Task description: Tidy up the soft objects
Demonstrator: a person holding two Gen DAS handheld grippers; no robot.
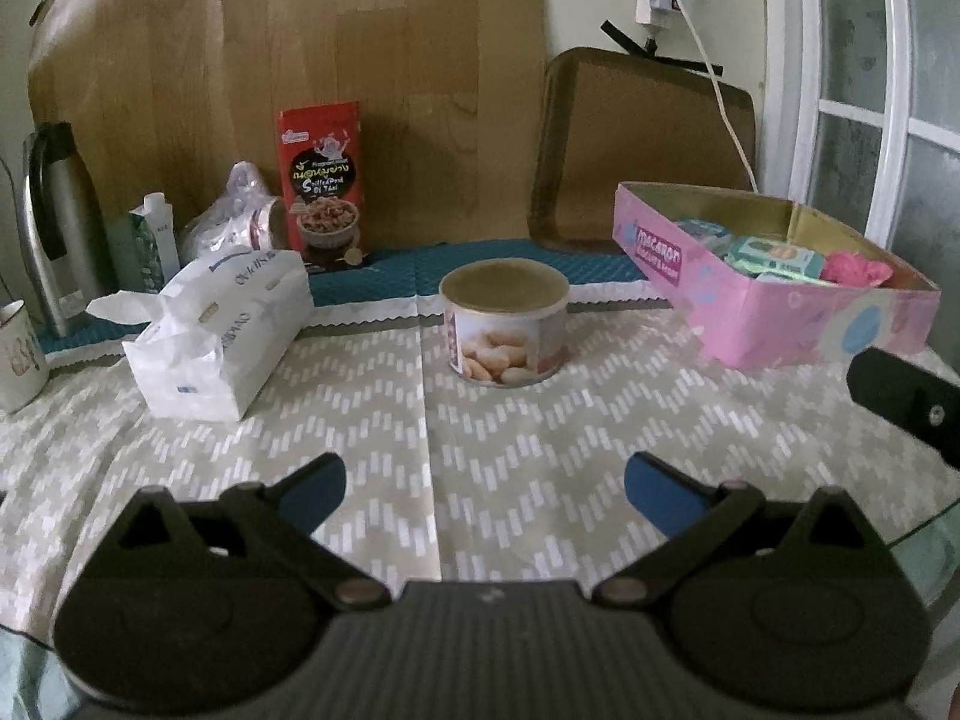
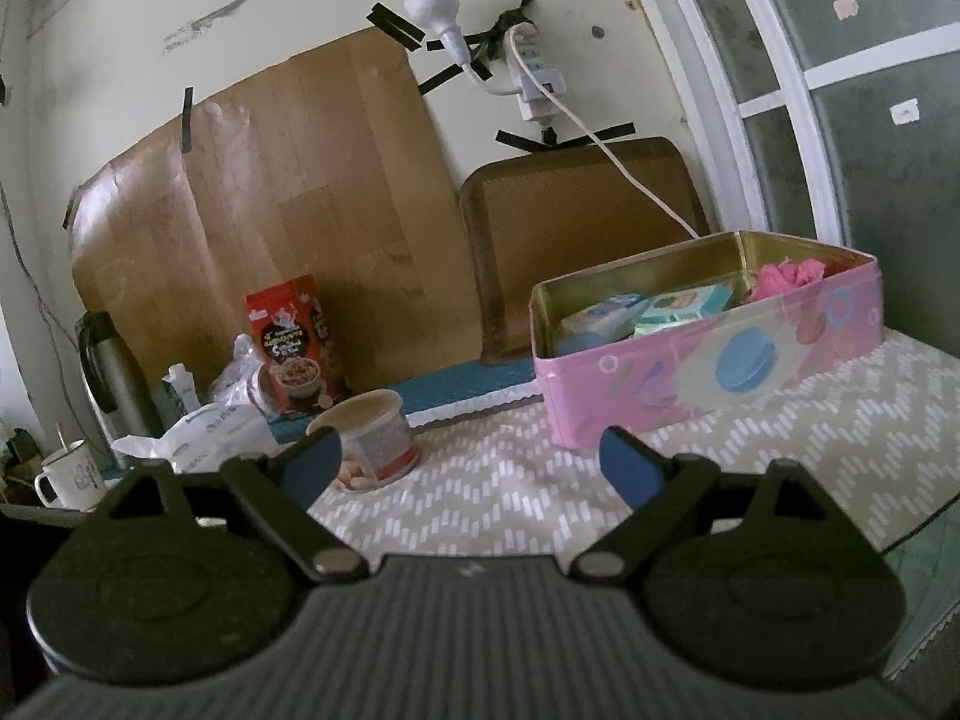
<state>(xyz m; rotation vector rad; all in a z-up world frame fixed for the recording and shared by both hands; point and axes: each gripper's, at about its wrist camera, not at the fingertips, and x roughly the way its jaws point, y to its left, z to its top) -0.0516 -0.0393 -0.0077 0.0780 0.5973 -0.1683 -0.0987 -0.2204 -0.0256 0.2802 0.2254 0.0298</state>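
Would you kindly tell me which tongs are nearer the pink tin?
Right. The right tongs hover just before the pink tin; the left tongs sit farther back, tin off to their right.

- L gripper [image 1: 485,489]: black plastic body w/ two big rounded lobes showing at each side, a grey ribbed panel sitting between them
- L fingers [image 1: 660,495]: black angular links ending in blue pads; round silver-grey pivot pins showing at the inner joints, smaller pins near the tips
- triangular cut-outs showing in the outer arms
- R gripper [image 2: 471,468]: same build – black lobes, grey ribbed centre, tiny white mark at the panel's top edge
- R fingers [image 2: 312,462]: blue pads on black links, pale metal pins at the pivots
- R gripper's black finger w/ a small screw poking into left wrist view at right edge
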